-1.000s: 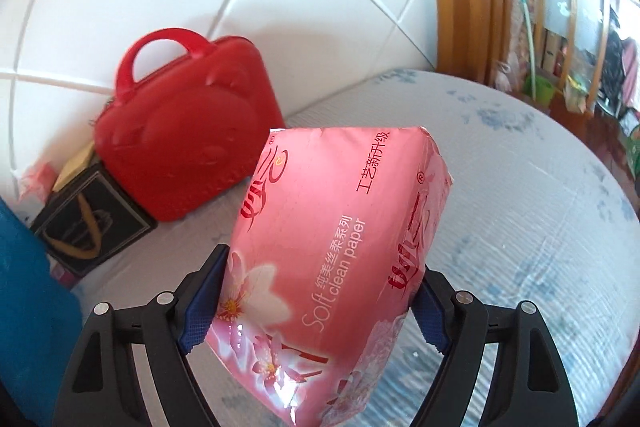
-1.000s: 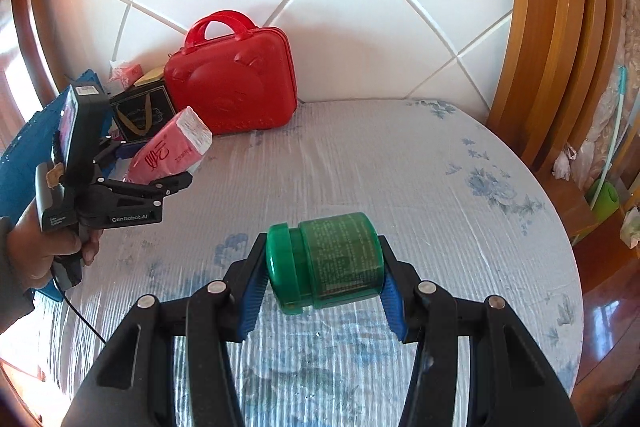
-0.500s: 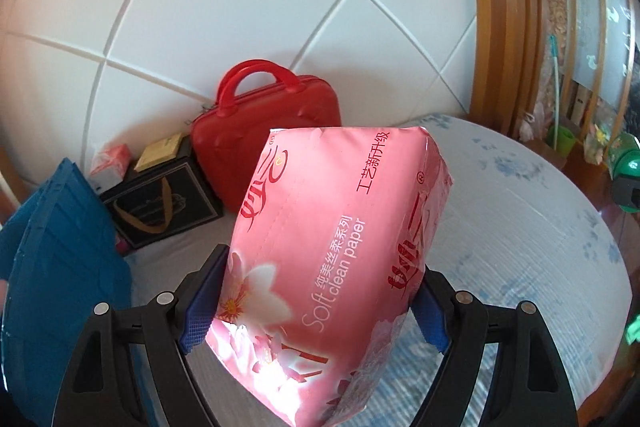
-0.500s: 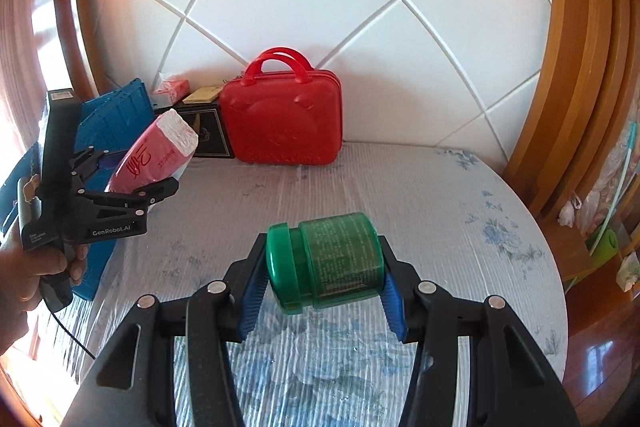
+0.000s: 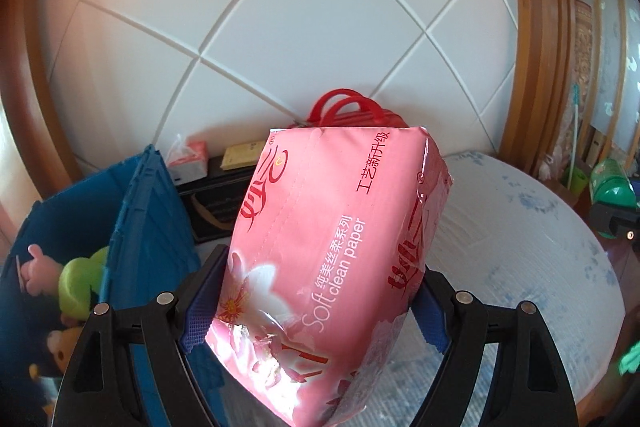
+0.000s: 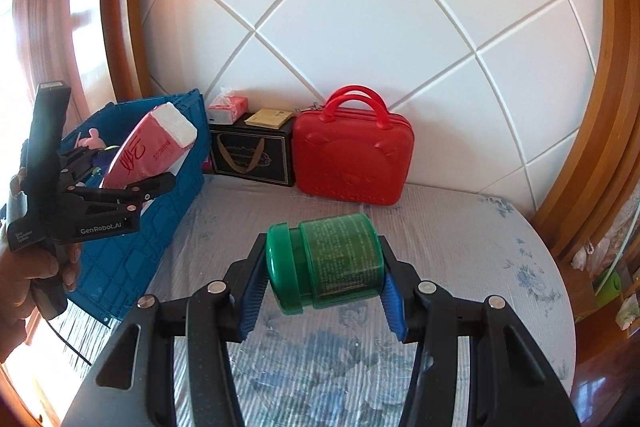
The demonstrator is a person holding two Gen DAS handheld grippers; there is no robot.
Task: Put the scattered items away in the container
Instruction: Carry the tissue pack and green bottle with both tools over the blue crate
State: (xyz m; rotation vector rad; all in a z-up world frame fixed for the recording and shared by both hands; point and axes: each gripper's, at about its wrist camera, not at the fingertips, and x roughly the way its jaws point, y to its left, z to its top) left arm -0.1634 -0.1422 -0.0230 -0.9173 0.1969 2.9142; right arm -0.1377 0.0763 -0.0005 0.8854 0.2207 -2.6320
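Observation:
My left gripper (image 5: pixel 312 307) is shut on a pink tissue pack (image 5: pixel 336 247) and holds it in the air beside the blue crate (image 5: pixel 152 227). In the right wrist view the left gripper (image 6: pixel 132 187) holds the tissue pack (image 6: pixel 152 147) over the crate's (image 6: pixel 132 247) near wall. Soft toys (image 5: pixel 76 287) lie inside the crate. My right gripper (image 6: pixel 324 291) is shut on a green jar (image 6: pixel 324 263) lying sideways, held above the bed. The jar also shows at the right edge of the left wrist view (image 5: pixel 612 187).
A red handbag (image 6: pixel 352 163) stands against the white padded wall. A black gift box (image 6: pixel 252 155) with a small tissue pack (image 6: pixel 228 107) and a yellow card (image 6: pixel 268 117) on it sits between the handbag and the crate. The bedsheet (image 6: pixel 460 247) is flowered.
Both grippers have swung left. The blue crate and its toys have come into the left wrist view, and the tissue pack now hangs over the crate's wall. Both grips are unchanged.

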